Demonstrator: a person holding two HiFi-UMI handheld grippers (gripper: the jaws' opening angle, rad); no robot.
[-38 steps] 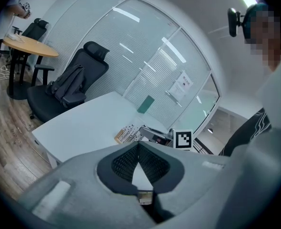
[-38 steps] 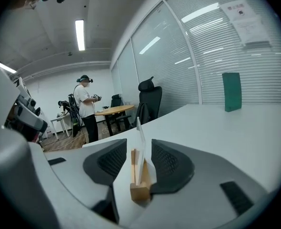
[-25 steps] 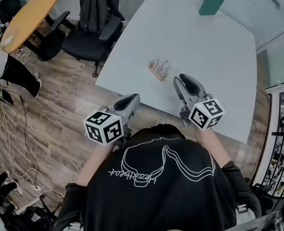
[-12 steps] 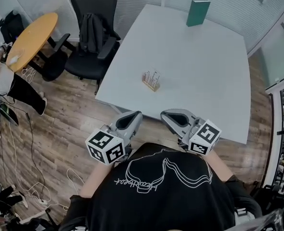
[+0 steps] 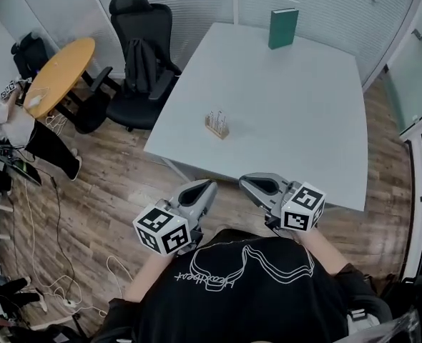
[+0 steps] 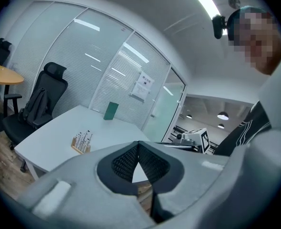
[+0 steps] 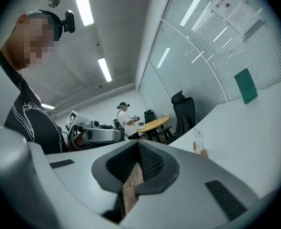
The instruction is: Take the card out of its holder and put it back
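A green book stands upright on the white table; a black chair sits near an orange table.

Table with card holder, green book

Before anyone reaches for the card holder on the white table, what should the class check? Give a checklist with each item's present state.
1. The small wooden card holder stands upright on the white table: ok.
2. The cards stand in the holder: ok.
3. The left gripper is open for a grasp: not ok, jaws together, nothing between them.
4. The right gripper is open for a grasp: not ok, jaws together, empty.
5. Both grippers are at the holder: not ok, they hang short of the table's near edge.
6. The way to the holder is free: ok, the green book stands at the far end.
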